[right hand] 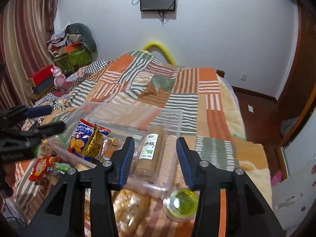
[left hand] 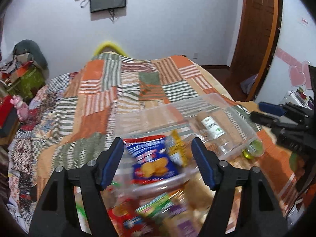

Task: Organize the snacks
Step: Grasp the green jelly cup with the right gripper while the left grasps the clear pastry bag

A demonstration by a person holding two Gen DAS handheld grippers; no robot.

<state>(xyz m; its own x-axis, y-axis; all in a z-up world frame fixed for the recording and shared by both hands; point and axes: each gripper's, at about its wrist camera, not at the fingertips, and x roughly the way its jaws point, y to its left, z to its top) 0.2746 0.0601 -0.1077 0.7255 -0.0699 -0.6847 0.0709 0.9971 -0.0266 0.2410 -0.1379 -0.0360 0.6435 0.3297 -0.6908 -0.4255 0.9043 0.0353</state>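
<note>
Two clear plastic bins lie on a patchwork bed. In the left wrist view my left gripper point(left hand: 158, 156) is open above the left bin point(left hand: 158, 183), which holds a blue biscuit bag point(left hand: 154, 158) and a yellow packet point(left hand: 178, 148). In the right wrist view my right gripper point(right hand: 155, 158) is open over the right bin point(right hand: 177, 118), which holds a brown biscuit roll point(right hand: 149, 150). The blue bag point(right hand: 79, 140) and yellow packet point(right hand: 93, 144) show at left, beside the left gripper point(right hand: 49, 118). The right gripper point(left hand: 260, 111) shows at the right edge of the left wrist view.
Loose snacks lie near me: a red packet point(right hand: 42, 167), a bread bag point(right hand: 128, 211), a green-lidded jar point(right hand: 182, 201), green and red packets point(left hand: 138, 213). The bed's right edge drops to a wooden floor point(right hand: 254, 110). Boxes and clutter point(right hand: 71, 55) stand at far left.
</note>
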